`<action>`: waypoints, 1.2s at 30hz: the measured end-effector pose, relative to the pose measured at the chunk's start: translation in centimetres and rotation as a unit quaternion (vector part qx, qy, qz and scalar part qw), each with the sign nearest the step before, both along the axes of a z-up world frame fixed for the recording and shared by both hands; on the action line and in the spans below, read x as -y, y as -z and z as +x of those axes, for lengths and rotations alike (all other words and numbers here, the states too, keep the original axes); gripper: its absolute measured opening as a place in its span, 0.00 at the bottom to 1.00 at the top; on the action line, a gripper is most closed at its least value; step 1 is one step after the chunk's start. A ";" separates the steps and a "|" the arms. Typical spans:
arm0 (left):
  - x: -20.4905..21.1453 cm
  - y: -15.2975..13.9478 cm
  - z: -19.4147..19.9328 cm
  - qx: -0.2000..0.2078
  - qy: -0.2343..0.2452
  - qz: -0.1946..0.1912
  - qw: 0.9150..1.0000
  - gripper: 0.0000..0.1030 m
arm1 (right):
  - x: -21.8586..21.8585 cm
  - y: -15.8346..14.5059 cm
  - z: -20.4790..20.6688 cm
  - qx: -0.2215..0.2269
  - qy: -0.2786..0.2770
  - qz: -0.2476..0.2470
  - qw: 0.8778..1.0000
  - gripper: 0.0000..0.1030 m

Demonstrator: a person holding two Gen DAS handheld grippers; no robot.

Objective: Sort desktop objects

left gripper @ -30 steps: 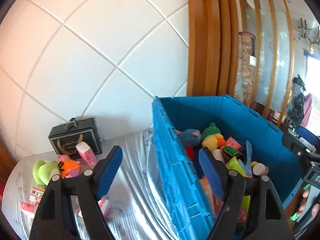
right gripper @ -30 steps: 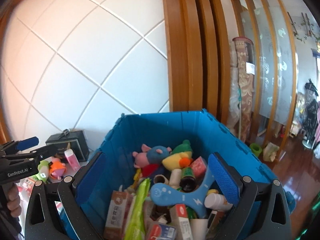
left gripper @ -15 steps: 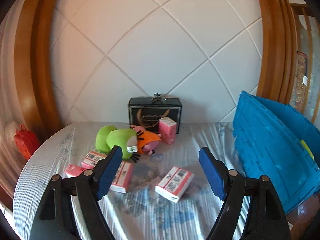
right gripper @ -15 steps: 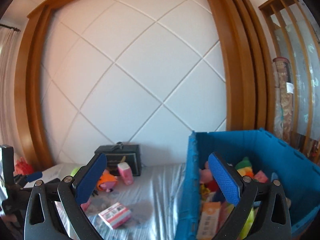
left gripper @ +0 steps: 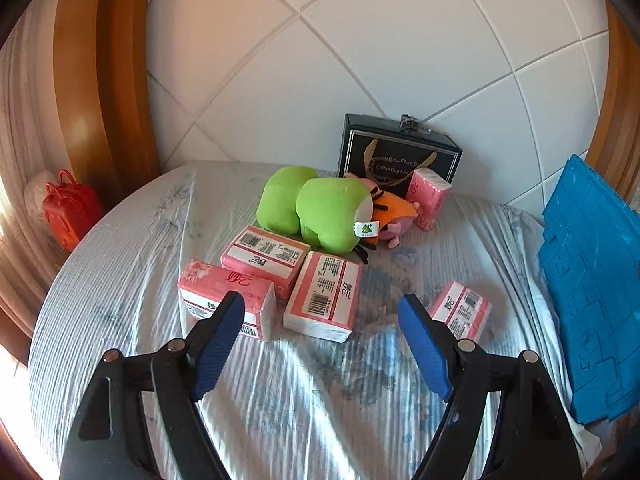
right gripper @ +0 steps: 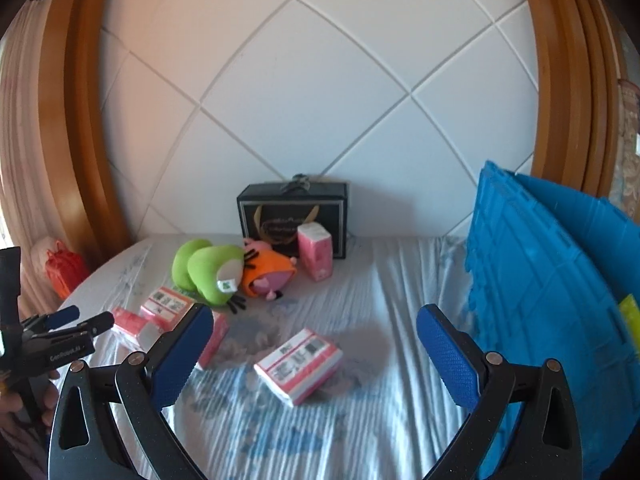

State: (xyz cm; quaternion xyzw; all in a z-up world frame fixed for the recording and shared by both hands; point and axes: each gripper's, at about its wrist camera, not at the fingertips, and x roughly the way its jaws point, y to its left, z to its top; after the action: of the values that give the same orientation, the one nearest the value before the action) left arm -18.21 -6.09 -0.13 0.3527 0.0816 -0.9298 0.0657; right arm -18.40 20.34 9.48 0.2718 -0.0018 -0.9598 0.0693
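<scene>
Several pink tissue packs lie on the cloth-covered table: one (left gripper: 323, 296) straight ahead of my open, empty left gripper (left gripper: 322, 334), one (left gripper: 226, 298) by its left finger, one (left gripper: 460, 314) by its right finger. That last pack (right gripper: 298, 362) lies between the fingers of my open, empty right gripper (right gripper: 308, 344). A green plush (left gripper: 320, 210) and an orange-pink plush (left gripper: 392, 216) lie behind the packs. A blue crate (right gripper: 552, 280) stands at the right. My left gripper also shows at the left of the right wrist view (right gripper: 64, 326).
A black gift box (left gripper: 396, 156) stands against the tiled wall with an upright pink pack (left gripper: 428, 198) in front of it. A red toy suitcase (left gripper: 70, 212) sits off the table's left edge. The table (left gripper: 120, 280) is round with a striped cloth.
Both grippers have swung left, from over the blue crate to above the table, and tilted down toward the tissue packs. Both stayed open.
</scene>
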 end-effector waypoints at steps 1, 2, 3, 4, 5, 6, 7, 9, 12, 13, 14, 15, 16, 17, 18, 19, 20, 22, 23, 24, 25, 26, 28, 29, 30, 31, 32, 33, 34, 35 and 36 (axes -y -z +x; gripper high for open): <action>0.2 0.8 -0.8 0.009 0.004 0.004 1.000 0.76 | 0.4 0.9 -0.8 0.015 0.001 -0.003 1.000 1.00; 0.3 1.5 -1.6 0.019 0.008 0.007 1.000 0.76 | 0.6 1.8 -1.6 0.029 0.003 -0.004 1.000 1.00; 0.4 2.3 -2.6 0.029 0.013 0.010 0.999 0.76 | 0.7 2.6 -2.3 0.043 0.007 -0.006 0.999 1.00; 0.5 3.1 -3.6 0.038 0.019 0.013 0.999 0.76 | 0.8 3.2 -3.1 0.056 0.010 -0.007 0.998 1.00; 0.5 3.9 -4.7 0.050 0.025 0.015 0.998 0.76 | 0.8 4.0 -3.9 0.067 0.015 -0.006 0.998 1.00; 0.3 4.7 -5.9 0.061 0.031 0.014 0.998 0.76 | 0.8 4.7 -4.8 0.078 0.019 -0.005 0.997 1.00; 0.2 5.5 -7.0 0.072 0.037 0.011 0.997 0.76 | 0.8 5.4 -5.6 0.089 0.025 -0.005 0.996 1.00; -0.2 7.2 -9.3 0.096 0.047 0.004 0.994 0.76 | 0.7 6.6 -7.2 0.110 0.032 -0.005 0.993 1.00; -0.5 9.9 -12.4 0.138 0.058 -0.001 0.989 0.76 | 0.7 9.0 -9.8 0.146 0.043 -0.005 0.988 1.00; -0.6 10.7 -13.2 0.150 0.058 -0.006 0.987 0.76 | 0.8 9.8 -10.7 0.159 0.044 -0.007 0.986 1.00; -0.5 11.5 -14.0 0.161 0.056 -0.010 0.985 0.76 | 0.9 10.7 -11.6 0.173 0.046 -0.009 0.984 1.00; -0.4 12.3 -14.7 0.173 0.053 -0.014 0.983 0.76 | 1.1 11.4 -12.3 0.185 0.046 -0.012 0.982 1.00; -0.3 13.1 -15.3 0.187 0.050 -0.017 0.981 0.76 | 1.2 12.4 -13.1 0.200 0.046 -0.014 0.979 1.00; 0.0 13.9 -16.0 0.202 0.045 -0.017 0.978 0.76 | 1.5 13.4 -13.9 0.217 0.046 -0.017 0.975 1.00; 0.0 14.4 -16.3 0.206 0.044 -0.022 0.977 0.77 | 1.7 14.5 -14.7 0.234 0.045 -0.020 0.971 1.00; -0.3 14.2 -16.2 0.191 0.050 -0.033 0.980 0.77 | 2.0 15.6 -15.5 0.250 0.045 -0.024 0.967 1.00; -0.7 14.2 -16.4 0.190 0.059 -0.039 0.979 0.77 | 2.3 16.5 -16.1 0.265 0.045 -0.027 0.963 1.00; -1.3 14.5 -16.8 0.195 0.067 -0.047 0.977 0.78 | 2.9 18.5 -17.3 0.290 0.050 -0.028 0.955 1.00; -1.6 14.6 -17.0 0.196 0.069 -0.053 0.977 0.78 | 3.2 19.2 -17.8 0.299 0.052 -0.028 0.953 1.00; -1.8 14.8 -17.1 0.198 0.069 -0.060 0.976 0.79 | 3.5 19.9 -18.3 0.307 0.057 -0.027 0.950 1.00; -1.9 14.9 -17.2 0.198 0.068 -0.064 0.976 0.80 | 3.7 20.5 -18.7 0.314 0.061 -0.030 0.947 1.00; -2.1 14.9 -17.2 0.199 0.064 -0.068 0.975 0.80 | 3.9 21.0 -19.1 0.318 0.065 -0.035 0.945 1.00; -2.4 15.2 -17.3 0.205 0.058 -0.077 0.974 0.81 | 4.3 22.0 -19.8 0.324 0.080 -0.028 0.942 1.00; -2.5 15.4 -17.6 0.208 0.056 -0.084 0.973 0.81 | 4.4 22.3 -19.9 0.321 0.096 -0.012 0.942 1.00; -2.7 15.5 -17.5 0.211 0.055 -0.090 0.972 0.81 | 4.4 22.6 -20.1 0.318 0.107 -0.002 0.942 1.00; -2.9 15.5 -17.3 0.213 0.053 -0.092 0.971 0.81 | 4.3 22.9 -20.2 0.317 0.112 -0.001 0.942 1.00; -3.0 15.4 -17.1 0.216 0.052 -0.087 0.971 0.81 | 4.2 23.2 -20.2 0.317 0.116 0.003 0.941 1.00; -3.0 15.3 -16.8 0.221 0.050 -0.081 0.971 0.81 | 4.0 23.6 -20.3 0.325 0.117 0.002 0.938 1.00; -3.1 15.3 -16.4 0.223 0.049 -0.073 0.971 0.81 | 3.6 24.2 -20.1 0.339 0.111 -0.014 0.934 1.00; -3.3 15.2 -16.1 0.222 0.051 -0.070 0.971 0.81 | 3.1 24.6 -19.8 0.352 0.108 -0.030 0.929 1.00; -3.5 15.2 -15.8 0.221 0.056 -0.073 0.971 0.81 | 2.6 25.0 -19.4 0.359 0.107 -0.042 0.926 1.00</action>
State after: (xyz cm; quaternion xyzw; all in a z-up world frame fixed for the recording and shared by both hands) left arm -33.97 -2.62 -15.37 0.5475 -0.0224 -0.8347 0.0554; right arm -37.76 17.72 -15.51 0.5930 -0.0962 -0.7989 -0.0278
